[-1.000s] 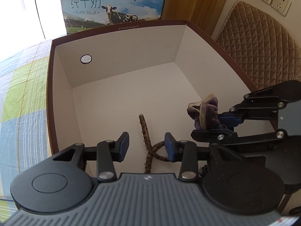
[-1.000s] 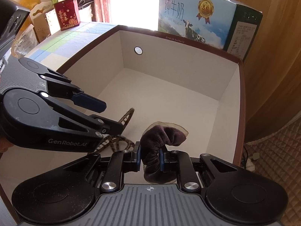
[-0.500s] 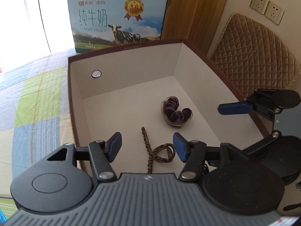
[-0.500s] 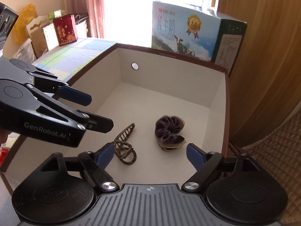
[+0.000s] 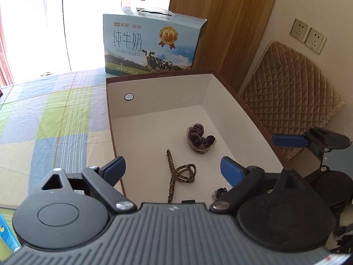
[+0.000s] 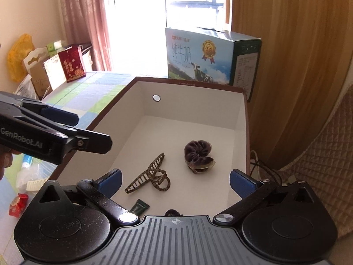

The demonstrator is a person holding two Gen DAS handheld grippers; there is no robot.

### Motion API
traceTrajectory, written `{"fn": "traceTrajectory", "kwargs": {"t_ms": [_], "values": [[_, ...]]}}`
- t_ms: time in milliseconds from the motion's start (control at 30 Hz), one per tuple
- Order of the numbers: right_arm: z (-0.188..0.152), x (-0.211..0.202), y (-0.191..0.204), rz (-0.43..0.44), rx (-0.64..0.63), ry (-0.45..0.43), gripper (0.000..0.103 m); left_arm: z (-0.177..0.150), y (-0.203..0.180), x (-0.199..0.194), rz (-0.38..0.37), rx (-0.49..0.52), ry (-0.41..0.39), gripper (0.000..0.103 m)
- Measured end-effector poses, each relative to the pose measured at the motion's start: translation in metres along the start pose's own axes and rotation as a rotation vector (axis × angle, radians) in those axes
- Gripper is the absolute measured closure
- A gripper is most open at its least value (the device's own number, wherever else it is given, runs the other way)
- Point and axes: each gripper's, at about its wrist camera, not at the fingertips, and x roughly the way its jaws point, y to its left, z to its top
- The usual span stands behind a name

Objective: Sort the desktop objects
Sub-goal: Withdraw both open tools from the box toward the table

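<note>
Both tongs are hanging spread and empty above the box [image 6: 241, 132]: left tongs [image 5: 173, 169], right tongs [image 6: 175, 180]. The purple scrunchie [image 6: 198, 155] is lying on the box floor (right of centre), just beside the leopard-print hair claw [image 6: 150, 175], apart.

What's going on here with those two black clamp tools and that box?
A person is tidying small things into a white-lined box using two handheld grippers. Both the left gripper and the right gripper are open and empty, held above the box's near end. Inside lie a purple scrunchie and a leopard-print hair claw, apart from each other.
</note>
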Motion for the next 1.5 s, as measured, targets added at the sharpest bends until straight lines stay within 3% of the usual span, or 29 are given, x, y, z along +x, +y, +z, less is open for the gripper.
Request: {"fn": "traceTrajectory", "kwargs": {"t_ms": [467,900,1267,1500], "values": [[-0.015,-0.038,0.02,-0.029,0.076,-0.044,0.002,-0.029,0.001,-0.053,0.006,-0.035,-0.057,0.01],[-0.049,-0.08,0.05,-0.036,0.124,-0.14,0.002,-0.079,0.013,-0.1,0.006,-0.073,-0.08,0.01],[-0.069,-0.095,0.069,-0.028,0.191,-0.138,0.002,-0.126,0.043,-0.129,0.067,-0.126,-0.046,0.01],[-0.081,-0.098,0.081,-0.055,0.248,-0.117,0.002,-0.142,0.065,-0.139,0.069,-0.103,-0.034,0.01]]}}
